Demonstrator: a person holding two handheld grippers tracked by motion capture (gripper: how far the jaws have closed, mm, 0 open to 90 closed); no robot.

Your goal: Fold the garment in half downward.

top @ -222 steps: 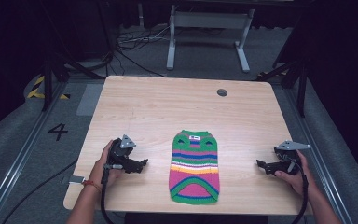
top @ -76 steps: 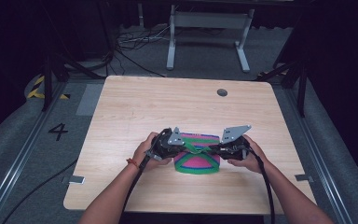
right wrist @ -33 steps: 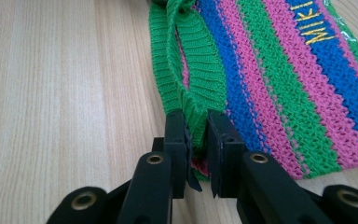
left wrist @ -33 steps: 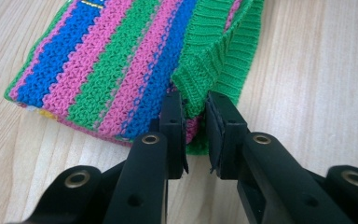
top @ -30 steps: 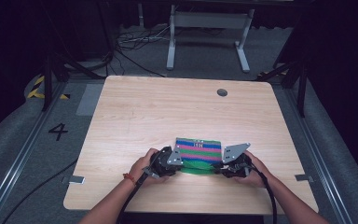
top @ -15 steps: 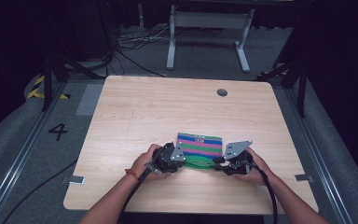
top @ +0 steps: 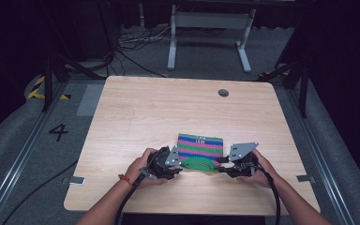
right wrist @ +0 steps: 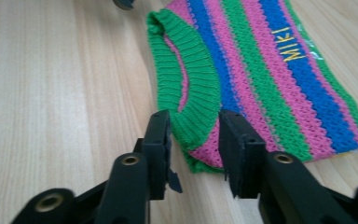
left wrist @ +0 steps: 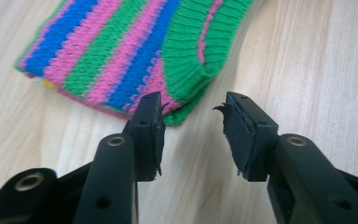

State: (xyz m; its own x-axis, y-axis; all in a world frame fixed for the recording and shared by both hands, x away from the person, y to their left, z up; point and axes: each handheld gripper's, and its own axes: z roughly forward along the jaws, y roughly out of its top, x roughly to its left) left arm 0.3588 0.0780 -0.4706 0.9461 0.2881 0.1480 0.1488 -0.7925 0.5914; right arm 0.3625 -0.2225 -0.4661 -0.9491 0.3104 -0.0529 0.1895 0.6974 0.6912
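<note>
A small striped sweater [top: 200, 146] lies folded on the wooden bench [top: 136, 112], near the front edge and a little right of the middle. It has pink, blue and green stripes and a thick green band [top: 198, 164] along the side closest to the person. Yellow letters [right wrist: 290, 45] are sewn on one blue stripe.

The left tongs [top: 175, 165] sit just beside the left end of the green band. In the left gripper view, these left tongs [left wrist: 192, 127] have their jaws wide apart. Nothing is between them but bare wood. The corner of the sweater [left wrist: 135, 51] lies just past the jaw tips, close to the left one.

The right tongs [top: 221, 164] are at the right end of the green band. In the right gripper view, the right tongs [right wrist: 193, 144] have their jaws a little apart, one on each side of the band's [right wrist: 193, 88] edge. The cloth sits in the gap, but the jaws are not squeezing it.

A hand [top: 140, 168] holds the left tool and another hand [top: 261, 169] holds the right one.
</note>
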